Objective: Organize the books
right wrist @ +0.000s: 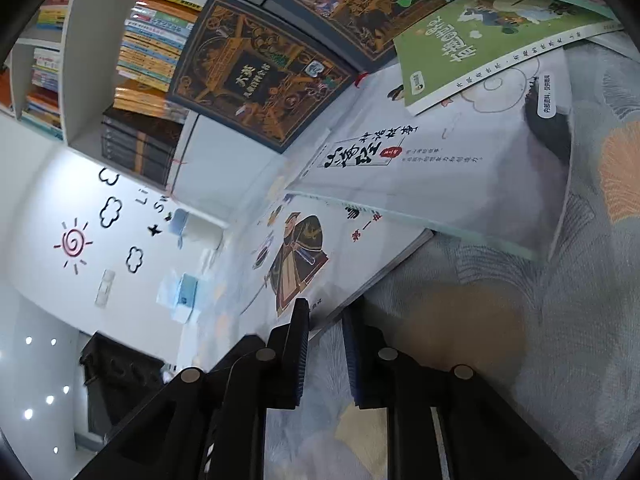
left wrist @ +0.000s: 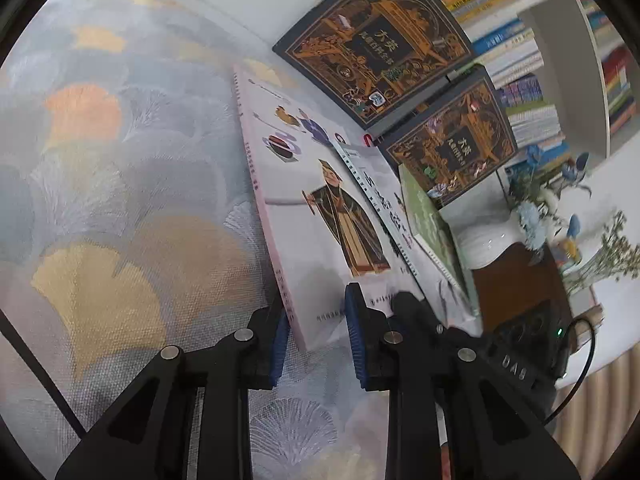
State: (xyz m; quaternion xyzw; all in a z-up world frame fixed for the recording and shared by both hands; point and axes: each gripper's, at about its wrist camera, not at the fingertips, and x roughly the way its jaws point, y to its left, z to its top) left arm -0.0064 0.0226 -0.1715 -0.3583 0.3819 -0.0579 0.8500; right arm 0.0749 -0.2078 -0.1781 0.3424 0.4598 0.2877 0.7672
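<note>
Although several books are fanned over the patterned tabletop (left wrist: 120, 184), the coming move is judged to turn on the bottom one, the white book with the robed figure (left wrist: 320, 216). In the left wrist view its near corner is seen between the blue pads of the left gripper (left wrist: 318, 334), which stands partly open with the pads astride the corner; contact cannot be made out, so no firm hold is claimed. The book's long axis runs from lower centre up toward upper centre, directly ahead of the fingers. Overlapping it to the right lie a pale book with black brush script (left wrist: 384, 216) and a green book (left wrist: 432, 224); two dark ornate volumes (left wrist: 376, 44) are seen at upper right, titled 大英, with smaller characters too fine to read.

In the right wrist view the right gripper (right wrist: 326, 350) is likewise partly open, the lower edge of the robed-figure book just ahead of its fingers and seemingly between them. Both grippers appear about equally near. Red 第一 is legible on that cover; on the pale book (right wrist: 440, 168), "神话故事" can be read beside large calligraphy. The green book's (right wrist: 492, 44) title appears upside down and is not made out.
</note>
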